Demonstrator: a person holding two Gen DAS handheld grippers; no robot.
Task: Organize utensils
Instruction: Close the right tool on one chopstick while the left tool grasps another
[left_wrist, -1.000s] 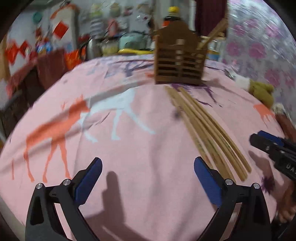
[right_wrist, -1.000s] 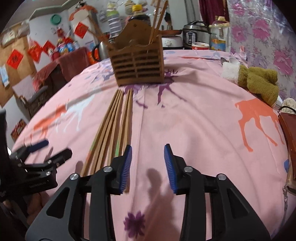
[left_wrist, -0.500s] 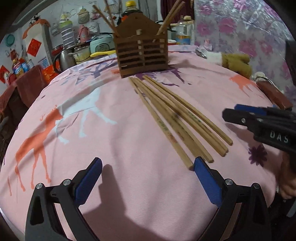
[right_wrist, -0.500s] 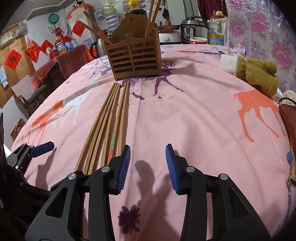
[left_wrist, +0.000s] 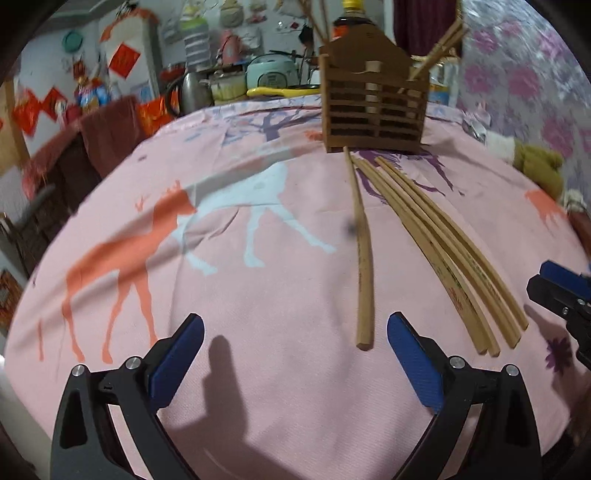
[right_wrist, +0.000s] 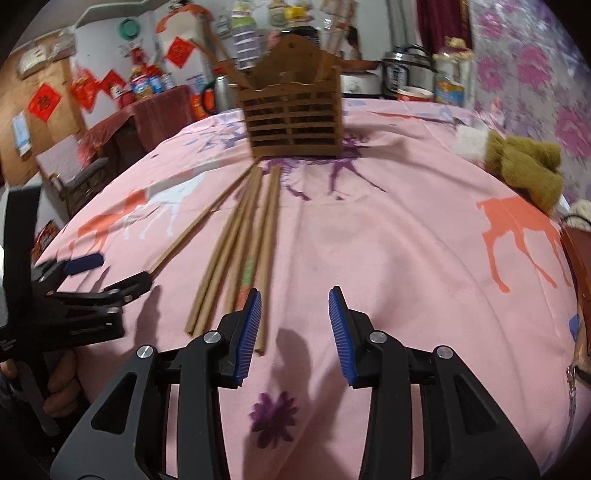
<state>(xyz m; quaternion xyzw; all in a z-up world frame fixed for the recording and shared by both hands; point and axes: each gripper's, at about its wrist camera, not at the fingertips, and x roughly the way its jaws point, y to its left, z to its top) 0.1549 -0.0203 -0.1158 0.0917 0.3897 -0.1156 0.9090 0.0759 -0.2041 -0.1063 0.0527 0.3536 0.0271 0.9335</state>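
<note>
Round table under a pink cloth printed with deer; cluttered kitchen shelves behind. Left to right in the left wrist view: left gripper, jaws wide apart, nothing between the pads; one loose brown wooden chopstick lying alone just inside its right finger; the bundle of brown wooden chopsticks flat on the cloth; right gripper at the edge. Half a second ago that single stick lay against the bundle; now it is apart, fanned off. Slatted brown wooden holder stands upright at the far ends, sticks already in it. Right wrist view alone shows the right gripper partly open, empty, bundle just beside its left finger.
</note>
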